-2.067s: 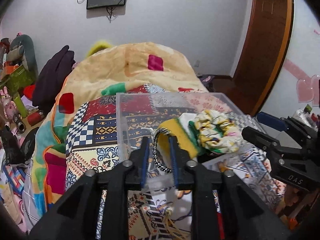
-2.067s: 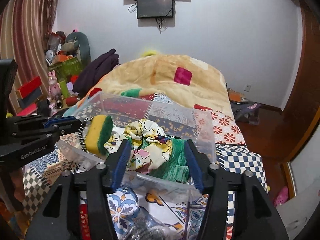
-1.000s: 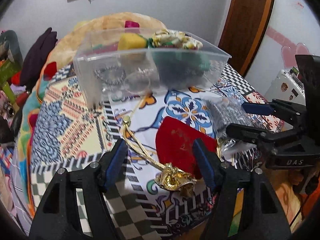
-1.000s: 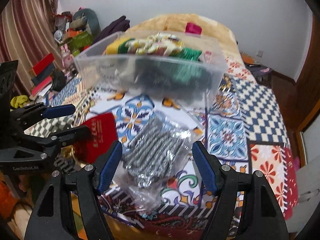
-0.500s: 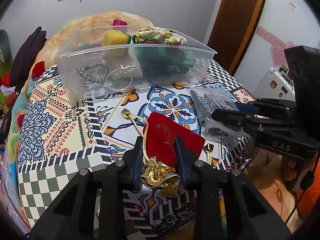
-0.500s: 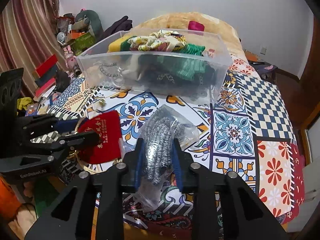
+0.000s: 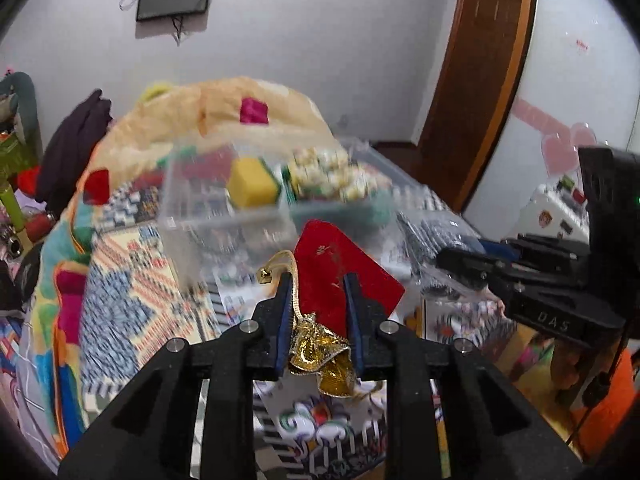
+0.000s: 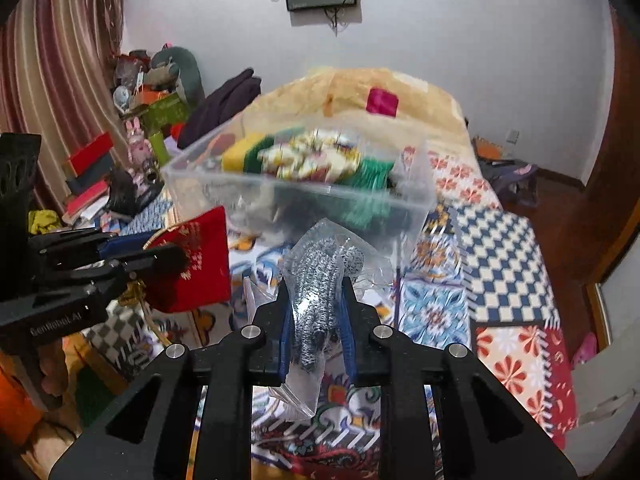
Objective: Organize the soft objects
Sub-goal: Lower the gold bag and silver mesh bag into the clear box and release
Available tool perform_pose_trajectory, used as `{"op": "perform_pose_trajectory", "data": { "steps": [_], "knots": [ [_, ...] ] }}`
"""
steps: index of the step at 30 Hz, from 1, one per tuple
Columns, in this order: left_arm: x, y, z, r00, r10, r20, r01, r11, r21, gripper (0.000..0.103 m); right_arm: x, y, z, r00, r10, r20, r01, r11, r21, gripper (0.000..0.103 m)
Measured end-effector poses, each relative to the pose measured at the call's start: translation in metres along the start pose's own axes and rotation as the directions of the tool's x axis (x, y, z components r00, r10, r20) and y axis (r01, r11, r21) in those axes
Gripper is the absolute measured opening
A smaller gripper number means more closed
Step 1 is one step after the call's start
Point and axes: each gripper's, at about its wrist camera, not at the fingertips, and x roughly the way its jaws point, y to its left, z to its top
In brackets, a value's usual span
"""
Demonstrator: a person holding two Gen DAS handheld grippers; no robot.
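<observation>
My left gripper (image 7: 319,280) is shut on a red drawstring pouch (image 7: 340,268) with gold cord and gold trim, held up off the bedspread; the pouch also shows in the right wrist view (image 8: 192,264). My right gripper (image 8: 316,286) is shut on a clear bag of silver-grey scrubber mesh (image 8: 320,276), also lifted. Ahead of both stands a clear plastic bin (image 7: 224,220) (image 8: 416,196) holding a yellow-green sponge (image 7: 252,184), a floral scrunchie (image 8: 316,160) and green cloth (image 8: 368,184).
A patterned patchwork bedspread (image 8: 500,264) covers the bed, with a tan quilt (image 7: 224,108) heaped behind the bin. Cluttered toys and boxes (image 8: 132,120) line the left side. A wooden door (image 7: 480,80) is at the right.
Both grippers closed on their items and lifted them off the bedspread toward the bin: the left took the red pouch, the right took the bagged scrubber.
</observation>
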Motion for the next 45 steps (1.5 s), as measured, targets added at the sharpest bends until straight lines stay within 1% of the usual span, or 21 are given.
{"op": "perform_pose_trajectory", "data": {
  "steps": [5, 9, 14, 17, 21, 24, 28, 32, 34, 38, 40, 42, 44, 45],
  "knots": [
    [-0.010, 0.012, 0.027, 0.997, 0.017, 0.069, -0.015, 0.999, -0.028, 0.023, -0.009, -0.001, 0.022, 0.997, -0.011, 0.074, 0.011, 1.000, 0.000, 0.019],
    [-0.016, 0.022, 0.049, 0.991, 0.037, 0.131, -0.029, 0.998, -0.060, 0.024, -0.014, -0.003, 0.039, 0.992, -0.023, 0.127, 0.023, 1.000, 0.001, 0.019],
    [-0.013, 0.034, 0.069, 0.982, 0.085, 0.169, -0.073, 0.994, -0.077, 0.024, -0.011, -0.002, 0.059, 0.984, -0.033, 0.175, 0.032, 0.999, 0.007, 0.019],
    [-0.007, 0.039, 0.074, 0.976, 0.124, 0.179, -0.111, 0.991, -0.081, 0.024, -0.005, 0.001, 0.070, 0.980, -0.037, 0.196, 0.036, 0.999, 0.008, 0.019],
    [0.008, 0.050, 0.078, 0.973, 0.163, 0.164, -0.148, 0.984, -0.099, 0.024, 0.011, 0.003, 0.082, 0.981, -0.038, 0.192, 0.036, 0.999, 0.011, 0.019],
    [0.023, 0.060, 0.078, 0.974, 0.182, 0.131, -0.167, 0.979, -0.119, 0.024, 0.031, 0.006, 0.088, 0.987, -0.032, 0.159, 0.031, 0.999, 0.005, 0.019],
    [0.044, 0.070, 0.075, 0.980, 0.182, 0.077, -0.171, 0.976, -0.136, 0.024, 0.055, 0.013, 0.087, 0.994, -0.034, 0.107, 0.036, 0.999, -0.015, 0.019],
    [0.060, 0.072, 0.072, 0.985, 0.171, 0.033, -0.165, 0.977, -0.131, 0.026, 0.074, 0.017, 0.083, 0.997, -0.045, 0.057, 0.048, 0.998, -0.041, 0.019],
    [0.065, 0.071, 0.069, 0.986, 0.165, 0.018, -0.161, 0.979, -0.128, 0.028, 0.078, 0.018, 0.081, 0.998, -0.055, 0.041, 0.057, 0.997, -0.050, 0.022],
    [0.067, 0.070, 0.067, 0.988, 0.153, 0.002, -0.151, 0.980, -0.129, 0.038, 0.079, 0.016, 0.080, 0.997, -0.073, 0.033, 0.075, 0.996, -0.058, 0.025],
    [0.064, 0.068, 0.067, 0.989, 0.146, 0.002, -0.145, 0.981, -0.127, 0.043, 0.076, 0.014, 0.080, 0.997, -0.072, 0.031, 0.074, 0.996, -0.053, 0.032],
    [0.060, 0.066, 0.066, 0.989, 0.150, 0.015, -0.147, 0.982, -0.119, 0.047, 0.072, 0.013, 0.081, 0.996, -0.075, 0.044, 0.077, 0.996, -0.045, 0.045],
    [0.054, 0.063, 0.067, 0.988, 0.152, 0.027, -0.148, 0.983, -0.105, 0.051, 0.065, 0.010, 0.081, 0.995, -0.074, 0.062, 0.077, 0.996, -0.038, 0.050],
    [0.049, 0.060, 0.067, 0.988, 0.152, 0.036, -0.148, 0.984, -0.097, 0.051, 0.060, 0.008, 0.082, 0.995, -0.070, 0.071, 0.073, 0.997, -0.033, 0.051]
  ]
}}
